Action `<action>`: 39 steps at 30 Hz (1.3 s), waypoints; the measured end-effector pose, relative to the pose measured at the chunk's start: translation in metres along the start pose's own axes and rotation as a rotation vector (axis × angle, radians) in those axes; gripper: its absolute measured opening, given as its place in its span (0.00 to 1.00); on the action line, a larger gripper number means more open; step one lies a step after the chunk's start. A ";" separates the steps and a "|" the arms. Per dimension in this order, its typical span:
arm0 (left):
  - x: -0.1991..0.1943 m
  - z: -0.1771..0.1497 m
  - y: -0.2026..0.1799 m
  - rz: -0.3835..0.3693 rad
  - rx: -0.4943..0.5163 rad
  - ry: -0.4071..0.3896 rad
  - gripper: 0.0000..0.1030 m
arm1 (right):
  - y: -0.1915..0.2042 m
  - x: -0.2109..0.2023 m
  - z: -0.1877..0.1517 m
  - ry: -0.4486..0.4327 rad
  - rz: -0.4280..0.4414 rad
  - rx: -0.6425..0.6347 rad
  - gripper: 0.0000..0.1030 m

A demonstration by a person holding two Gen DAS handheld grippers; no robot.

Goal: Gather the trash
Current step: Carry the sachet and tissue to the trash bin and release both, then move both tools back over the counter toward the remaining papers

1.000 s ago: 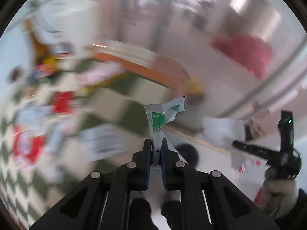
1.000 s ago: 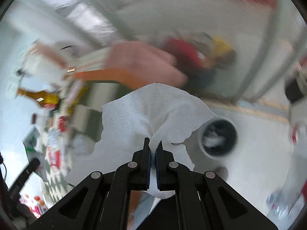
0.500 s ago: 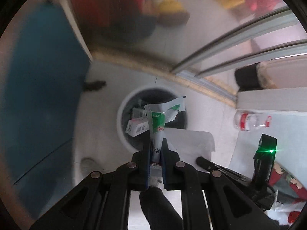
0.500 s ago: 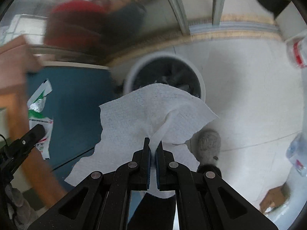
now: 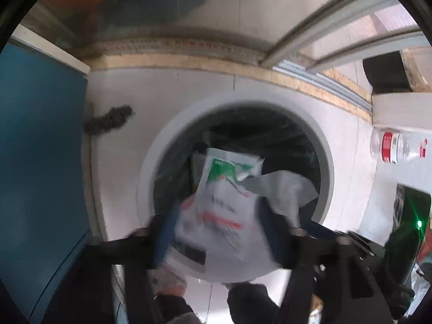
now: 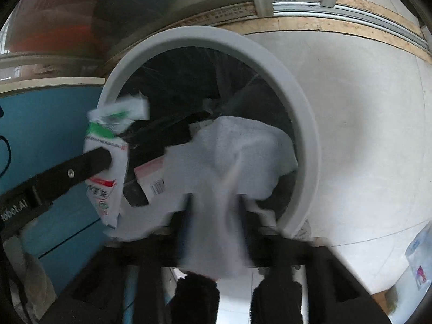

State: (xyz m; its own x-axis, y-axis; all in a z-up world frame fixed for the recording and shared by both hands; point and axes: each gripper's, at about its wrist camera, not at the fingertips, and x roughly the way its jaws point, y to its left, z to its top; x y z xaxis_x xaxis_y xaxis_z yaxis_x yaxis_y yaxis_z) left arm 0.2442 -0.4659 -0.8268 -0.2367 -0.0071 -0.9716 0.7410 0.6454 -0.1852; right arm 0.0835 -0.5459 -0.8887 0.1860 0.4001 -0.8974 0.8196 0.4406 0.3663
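On the pale floor [image 6: 364, 108] below both your grippers stands a grey-rimmed bin [image 5: 324, 167]. Only the left view shows a clear bottle [image 5: 397, 148]. Your left gripper [image 5: 216, 229] is opening around the wrapper [image 5: 224, 202]; your right gripper [image 6: 216, 232] is opening around the paper towel [image 6: 232, 156].

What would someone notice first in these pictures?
The round grey bin with its black liner fills the middle of both views. Over its mouth, the left tongs are opening around a white and green wrapper, and the right tongs are opening around a white paper towel. A blue panel stands beside the bin.
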 end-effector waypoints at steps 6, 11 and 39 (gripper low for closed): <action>-0.023 -0.006 0.001 0.055 -0.002 -0.053 1.00 | -0.018 -0.027 -0.018 -0.031 -0.055 -0.024 0.85; -0.068 -0.029 -0.002 0.148 0.005 -0.105 1.00 | -0.015 -0.066 -0.030 -0.094 -0.135 -0.050 1.00; -0.478 -0.218 -0.120 0.154 0.009 -0.390 1.00 | 0.092 -0.518 -0.249 -0.424 -0.291 -0.155 1.00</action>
State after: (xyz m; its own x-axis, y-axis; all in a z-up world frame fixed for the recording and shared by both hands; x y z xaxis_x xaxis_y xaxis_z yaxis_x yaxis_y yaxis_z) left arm 0.1315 -0.3729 -0.3085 0.1317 -0.2012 -0.9707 0.7552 0.6546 -0.0333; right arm -0.0724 -0.5132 -0.3292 0.1920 -0.1014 -0.9761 0.7864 0.6110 0.0913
